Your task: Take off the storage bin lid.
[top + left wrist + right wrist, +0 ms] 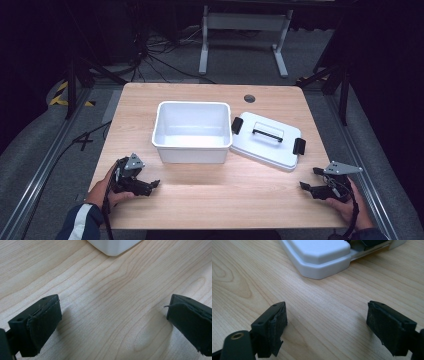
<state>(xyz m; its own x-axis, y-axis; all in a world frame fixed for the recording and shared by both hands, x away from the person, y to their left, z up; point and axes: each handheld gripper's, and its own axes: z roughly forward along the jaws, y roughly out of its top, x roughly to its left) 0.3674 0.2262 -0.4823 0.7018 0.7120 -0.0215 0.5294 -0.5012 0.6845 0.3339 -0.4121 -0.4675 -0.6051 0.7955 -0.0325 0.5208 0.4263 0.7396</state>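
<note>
Both jaws apart, empty: left gripper (150,184) and right gripper (306,186) near the box (192,131). Lid (265,141) beside it: grab its handle (268,132) squarely.

Tub (191,131) sits mid-table (210,200), toward the far side. Lid (266,140) lies flat just right of the tub, touching or nearly touching its right wall, handle (268,133) up. Left gripper (150,186) rests on the table near the front-left corner, before the tub. Right gripper (309,179) is at the front right, before the lid's near corner.
</note>
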